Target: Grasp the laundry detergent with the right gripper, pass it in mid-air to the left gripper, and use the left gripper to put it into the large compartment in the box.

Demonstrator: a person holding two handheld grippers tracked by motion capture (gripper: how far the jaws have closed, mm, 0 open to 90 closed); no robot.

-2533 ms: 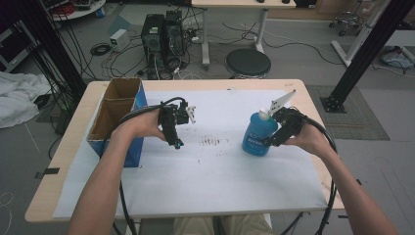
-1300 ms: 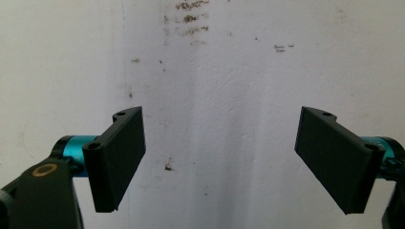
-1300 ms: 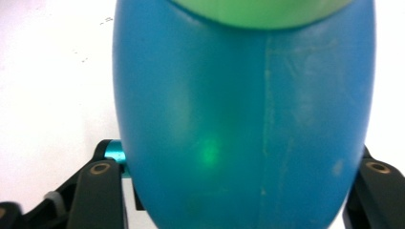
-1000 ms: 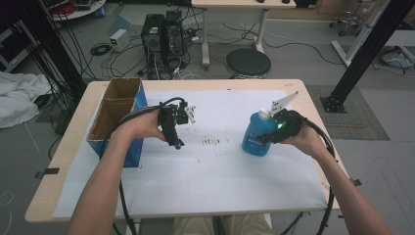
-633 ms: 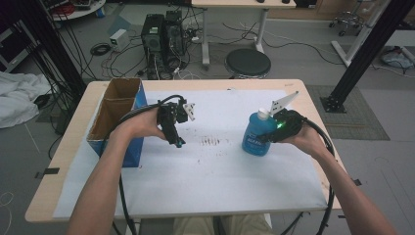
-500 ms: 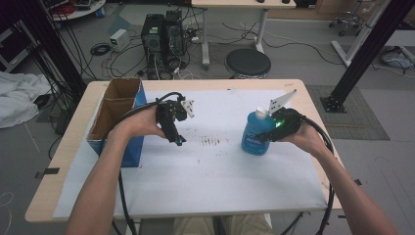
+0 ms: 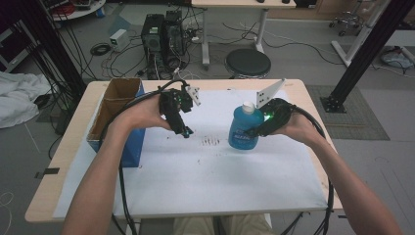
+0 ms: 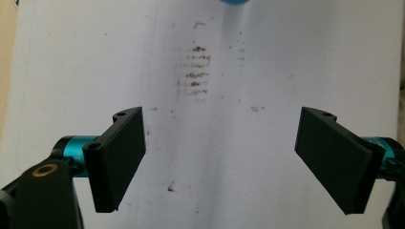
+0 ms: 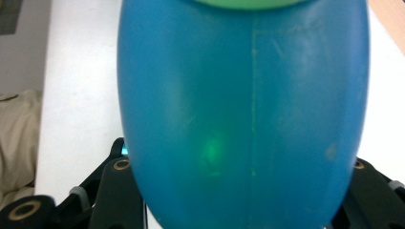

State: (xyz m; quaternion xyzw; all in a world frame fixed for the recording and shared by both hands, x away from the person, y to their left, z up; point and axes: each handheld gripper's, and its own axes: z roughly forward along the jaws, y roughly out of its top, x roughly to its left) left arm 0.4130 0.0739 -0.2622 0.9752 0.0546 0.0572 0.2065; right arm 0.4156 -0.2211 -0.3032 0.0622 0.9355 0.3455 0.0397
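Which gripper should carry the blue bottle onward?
Right. The right gripper is already shut on the blue bottle, while the left gripper hangs open over the white sheet.

We are seeing a cardboard box (image 7: 116, 104) sitting at the desk's (image 7: 73, 147) left edge, a white sheet (image 7: 205, 171) covering the desk, and a round stool (image 7: 247, 62) standing beyond its far side.

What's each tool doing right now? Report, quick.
Left tool: open, nothing between its jaws.
Right tool: shut on the blue bottle.
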